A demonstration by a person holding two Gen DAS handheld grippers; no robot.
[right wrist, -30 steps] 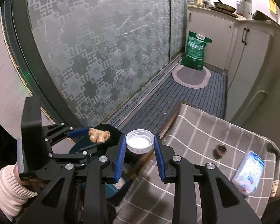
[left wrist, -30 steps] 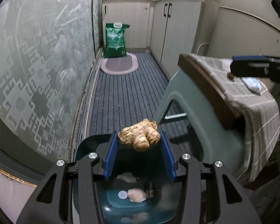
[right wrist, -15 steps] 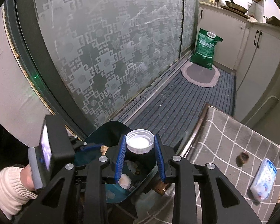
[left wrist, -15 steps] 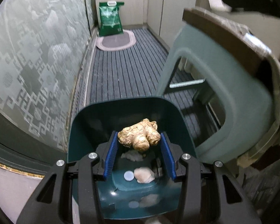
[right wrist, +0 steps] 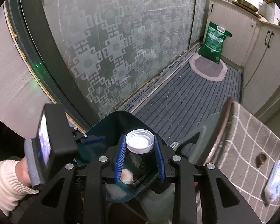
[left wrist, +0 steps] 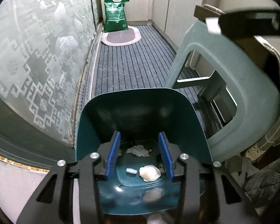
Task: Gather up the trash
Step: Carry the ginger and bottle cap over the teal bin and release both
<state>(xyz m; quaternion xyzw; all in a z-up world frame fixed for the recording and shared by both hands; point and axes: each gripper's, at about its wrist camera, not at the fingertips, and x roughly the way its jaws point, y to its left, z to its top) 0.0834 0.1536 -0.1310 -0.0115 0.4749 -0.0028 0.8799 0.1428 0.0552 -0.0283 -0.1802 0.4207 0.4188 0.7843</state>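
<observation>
A dark teal bin stands on the floor below both grippers. My left gripper hangs in its mouth, jaws closing with nothing between them. Crumpled white paper, a pale chunk and a small pale disc lie on the bin's bottom; I cannot make out the ginger. My right gripper is shut on a white bottle cap, held over the bin. A blue finger of the left gripper shows beside it, with a hand in a cream sleeve.
A pale green stool with a checked cloth stands right of the bin; a small brown thing and a white packet lie on it. Frosted glass door on the left. Green bag and oval rug far back.
The ginger root has left the left gripper's jaws, which now stand bare lower in the bin. The right gripper has carried the cap from over the stool to over the bin.
</observation>
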